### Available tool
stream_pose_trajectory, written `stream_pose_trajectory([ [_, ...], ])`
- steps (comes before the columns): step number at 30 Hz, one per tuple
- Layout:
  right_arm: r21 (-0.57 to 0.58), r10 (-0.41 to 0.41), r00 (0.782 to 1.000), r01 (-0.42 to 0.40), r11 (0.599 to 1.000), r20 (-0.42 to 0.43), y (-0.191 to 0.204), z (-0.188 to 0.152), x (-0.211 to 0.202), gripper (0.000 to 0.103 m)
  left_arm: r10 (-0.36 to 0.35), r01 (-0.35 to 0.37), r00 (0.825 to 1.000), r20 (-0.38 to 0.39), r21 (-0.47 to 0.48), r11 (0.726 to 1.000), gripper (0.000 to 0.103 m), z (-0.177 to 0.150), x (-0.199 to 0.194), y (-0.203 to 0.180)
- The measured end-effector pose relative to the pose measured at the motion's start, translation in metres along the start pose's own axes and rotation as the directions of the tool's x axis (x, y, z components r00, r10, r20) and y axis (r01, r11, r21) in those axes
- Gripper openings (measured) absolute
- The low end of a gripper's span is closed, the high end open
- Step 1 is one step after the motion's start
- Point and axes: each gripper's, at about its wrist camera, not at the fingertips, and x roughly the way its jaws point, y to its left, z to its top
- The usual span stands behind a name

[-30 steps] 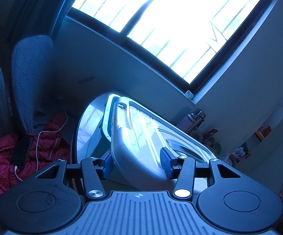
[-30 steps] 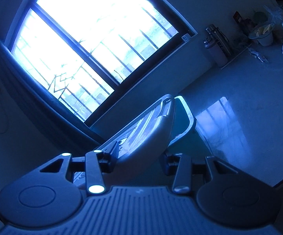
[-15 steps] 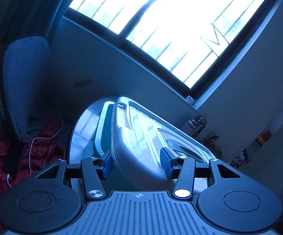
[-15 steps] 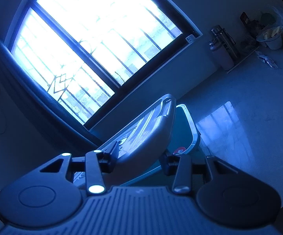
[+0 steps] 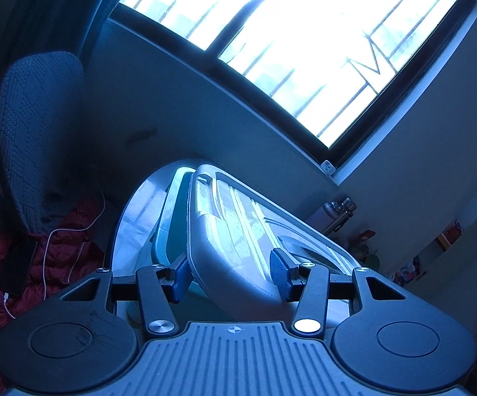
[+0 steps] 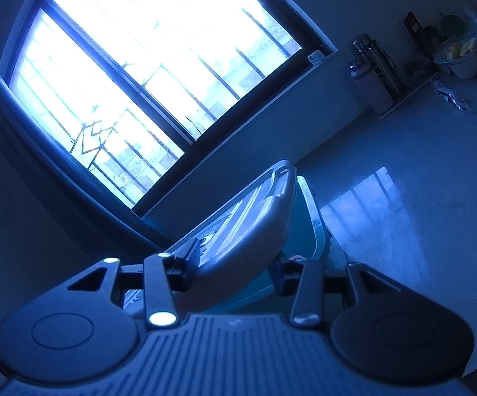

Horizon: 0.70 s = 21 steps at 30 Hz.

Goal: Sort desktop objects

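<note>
Since the earlier frames, both views have shifted: in the left wrist view the quilted grey chair back (image 5: 37,138) and the red padded garment (image 5: 56,264) have slid leftward, and in the right wrist view more of the teal plastic box (image 6: 304,231) under the lid has been exposed. The grip on the lid is unchanged.

In the left wrist view, the left gripper (image 5: 233,274) is seen pinching the near edge of the pale grey ribbed plastic lid (image 5: 235,231); one blue pad (image 5: 279,274) is pressed on the upper face and the other on the underside. The lid is held tilted, directly ahead of the gripper, above the teal box (image 5: 169,231) standing on the glossy pale table (image 5: 132,231). A white cable (image 5: 70,231) lies on the red garment. A large barred window (image 5: 288,49) fills the background.

In the right wrist view, the right gripper (image 6: 233,274) is clamped on the other edge of the same lid (image 6: 251,231), which rises ahead between the jaws. A small red mark is visible on the box beside the right finger; its writing cannot be read. Two metal flasks (image 6: 374,72) stand against the far wall on the right, by a white cup (image 6: 463,62).
</note>
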Motion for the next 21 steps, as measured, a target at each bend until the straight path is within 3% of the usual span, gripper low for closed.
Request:
stream_pose_trajectory([
  [21, 0.033, -0.025, 0.998, 0.027, 0.999, -0.054, -0.032, 0.022, 0.058, 0.044, 0.034, -0.035, 0.998, -0.05, -0.019, 0.999, 0.051, 0.016, 0.071, 0.009],
])
